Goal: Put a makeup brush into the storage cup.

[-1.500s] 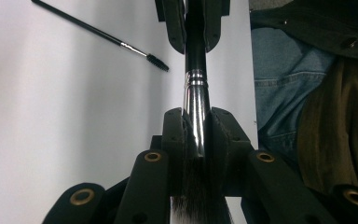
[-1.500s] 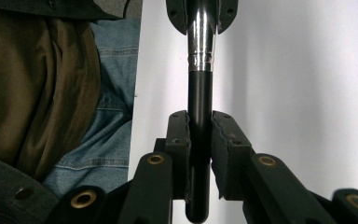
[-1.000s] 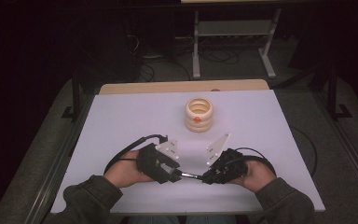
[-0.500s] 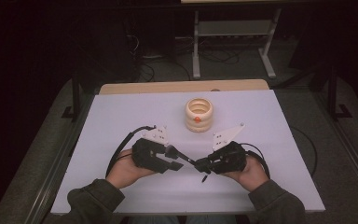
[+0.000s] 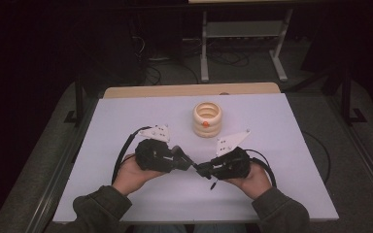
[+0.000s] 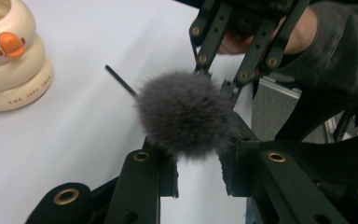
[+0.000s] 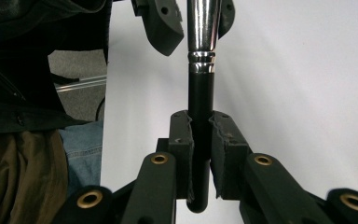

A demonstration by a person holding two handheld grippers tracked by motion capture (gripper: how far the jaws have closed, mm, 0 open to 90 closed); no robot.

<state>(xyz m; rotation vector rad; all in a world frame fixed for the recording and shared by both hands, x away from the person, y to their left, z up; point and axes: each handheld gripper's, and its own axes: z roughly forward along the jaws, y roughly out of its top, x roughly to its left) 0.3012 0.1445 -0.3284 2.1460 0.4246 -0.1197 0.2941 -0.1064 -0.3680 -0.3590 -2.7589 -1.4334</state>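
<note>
The two grippers meet nose to nose over the near middle of the white bench [image 5: 126, 126], each in one of the person's hands. Between them is a makeup brush [image 7: 200, 93] with a black handle, a chrome ferrule and a fluffy grey head [image 6: 184, 114].

The right gripper [image 5: 205, 170] is clamped on the brush — in the right gripper view its two black pads [image 7: 223, 149] press on either side of the black handle, whose rounded end sticks out a little below them, toward the camera. The chrome ferrule runs away from it toward the left gripper's jaws at the top of that view.

The left gripper [image 5: 190, 164] points at the brush head. In the left gripper view the grey bristles sit between its jaws, just above the tips, and the jaws have just been closing around them. A clear gap is left between the two pads [image 6: 168, 175], and I cannot tell whether they already touch the soft hair — no firm grip shows. Behind the head, the right gripper's linkage and the hand holding it show at the top of that view, with the thin black handle end poking out to the left.

Farther back on the bench, well apart from the grippers, stands a cream ribbed pot [image 5: 207, 118] with a small orange duck figure [image 5: 205, 124] on its front. The same pot is at the upper left of the left gripper view.
</note>
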